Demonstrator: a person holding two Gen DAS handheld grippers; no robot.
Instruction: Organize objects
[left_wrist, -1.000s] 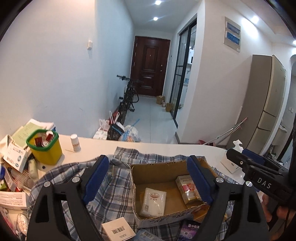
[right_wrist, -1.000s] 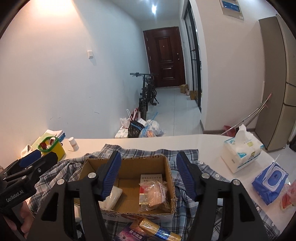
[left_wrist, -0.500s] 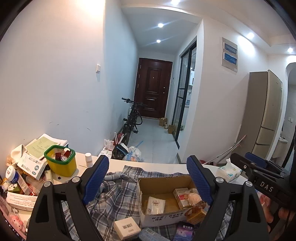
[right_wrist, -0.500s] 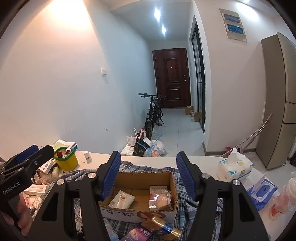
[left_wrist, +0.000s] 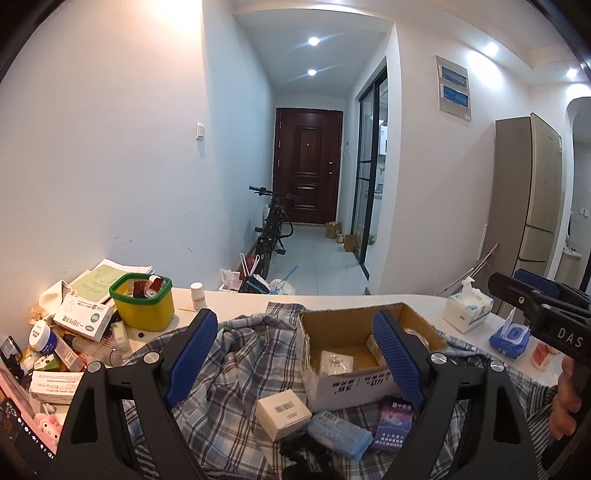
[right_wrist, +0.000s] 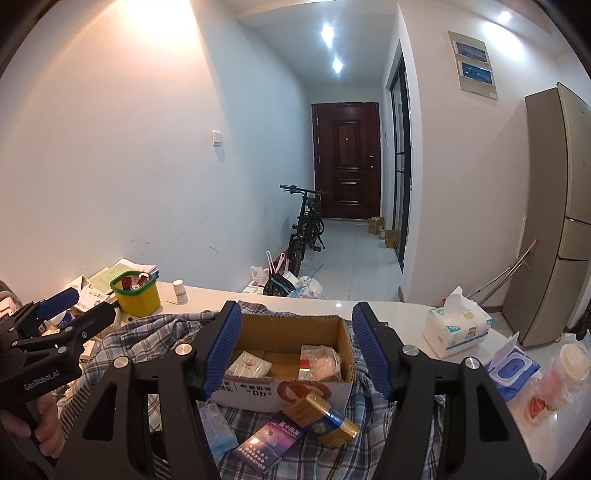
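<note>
An open cardboard box (left_wrist: 347, 382) (right_wrist: 280, 334) sits on a plaid shirt (left_wrist: 229, 373) (right_wrist: 147, 339) on a white table. It holds a white packet (right_wrist: 249, 363) and a red-and-white pack (right_wrist: 319, 360). In front of it lie a white carton (left_wrist: 282, 408), a blue pack (left_wrist: 340, 434), a purple box (left_wrist: 393, 421) (right_wrist: 267, 441) and a gold box (right_wrist: 321, 415). My left gripper (left_wrist: 293, 354) is open and empty, held above the shirt and box. My right gripper (right_wrist: 295, 345) is open and empty, held above the box.
A yellow tub with a green rim (left_wrist: 144, 301) (right_wrist: 136, 293), a small white bottle (left_wrist: 197, 295) and a pile of medicine boxes (left_wrist: 55, 347) stand at the left. A tissue pack (right_wrist: 456, 325) and blue wipes (right_wrist: 511, 369) lie at the right.
Both grippers have lifted and pulled back from the box, which now looks smaller and lower in both views. Both stay open and empty.
</note>
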